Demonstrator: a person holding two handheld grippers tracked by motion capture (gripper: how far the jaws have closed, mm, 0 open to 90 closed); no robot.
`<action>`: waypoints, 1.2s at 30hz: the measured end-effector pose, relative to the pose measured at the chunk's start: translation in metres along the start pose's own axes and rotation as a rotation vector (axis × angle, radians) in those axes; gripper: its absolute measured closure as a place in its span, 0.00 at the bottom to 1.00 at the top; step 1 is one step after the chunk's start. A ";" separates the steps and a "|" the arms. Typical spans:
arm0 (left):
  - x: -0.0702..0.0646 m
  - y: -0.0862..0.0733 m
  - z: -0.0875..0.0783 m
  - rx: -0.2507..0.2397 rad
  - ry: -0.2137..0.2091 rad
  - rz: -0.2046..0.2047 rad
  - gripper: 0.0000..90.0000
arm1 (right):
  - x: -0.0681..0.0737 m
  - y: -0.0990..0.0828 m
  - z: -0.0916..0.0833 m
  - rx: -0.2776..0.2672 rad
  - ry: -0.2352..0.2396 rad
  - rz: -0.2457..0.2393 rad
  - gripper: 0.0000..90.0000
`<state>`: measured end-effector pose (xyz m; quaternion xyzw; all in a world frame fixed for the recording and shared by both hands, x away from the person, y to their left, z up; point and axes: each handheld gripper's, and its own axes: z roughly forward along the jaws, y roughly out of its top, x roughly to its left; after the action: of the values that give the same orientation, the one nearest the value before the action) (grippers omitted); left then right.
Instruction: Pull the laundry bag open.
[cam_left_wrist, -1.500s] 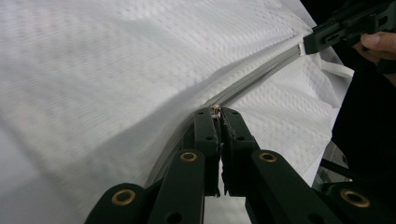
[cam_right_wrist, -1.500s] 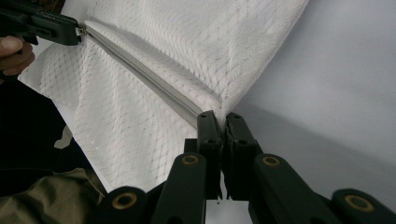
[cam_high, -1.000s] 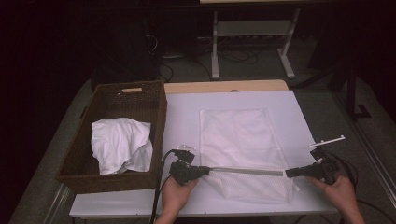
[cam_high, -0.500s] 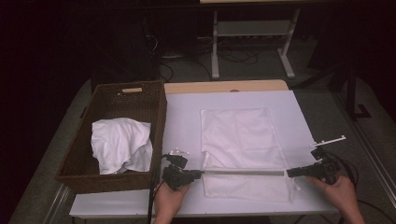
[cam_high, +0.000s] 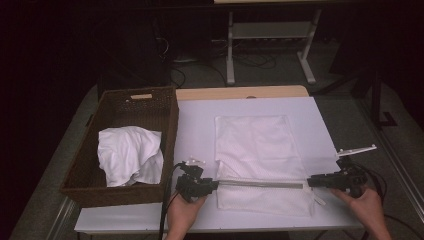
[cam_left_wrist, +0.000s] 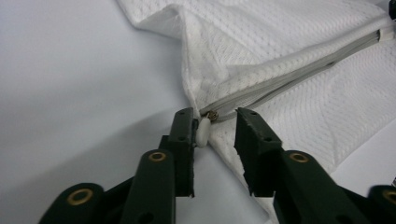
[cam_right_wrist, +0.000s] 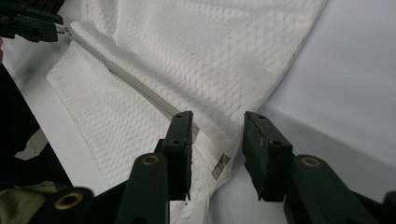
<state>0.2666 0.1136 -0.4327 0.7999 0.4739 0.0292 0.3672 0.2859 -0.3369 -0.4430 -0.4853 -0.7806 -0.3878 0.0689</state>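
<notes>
a white table (cam_high: 200, 125) is seen, with a wicker basket (cam_high: 150, 107) at 9 o'clock holding a crumpled white cloth (cam_high: 129, 154). a white mesh bag (cam_high: 252, 145) is laid flat at the centre, its zipper (cam_high: 260, 184) stretched along the 6 o'clock edge. the left gripper (cam_left_wrist: 214, 133) is placed at the zipper's 9 o'clock end, the right gripper (cam_right_wrist: 215, 137) at its 3 o'clock end. both pairs of jaws have just been opening and are parted, the zipper pull (cam_left_wrist: 203, 130) lying between the left ones, unclamped.
</notes>
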 end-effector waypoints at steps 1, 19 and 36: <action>-0.001 0.001 -0.001 -0.005 -0.001 0.003 0.72 | 0.001 0.000 -0.001 -0.006 -0.001 -0.011 0.68; -0.003 0.014 -0.009 -0.071 -0.079 0.067 0.51 | 0.039 0.008 0.000 -0.089 -0.077 -0.257 0.51; -0.003 0.030 -0.019 -0.096 -0.131 0.096 0.41 | 0.085 0.033 0.018 -0.099 -0.089 -0.398 0.43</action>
<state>0.2795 0.1134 -0.4000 0.8035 0.4079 0.0171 0.4333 0.2734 -0.2576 -0.3964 -0.3410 -0.8433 -0.4099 -0.0677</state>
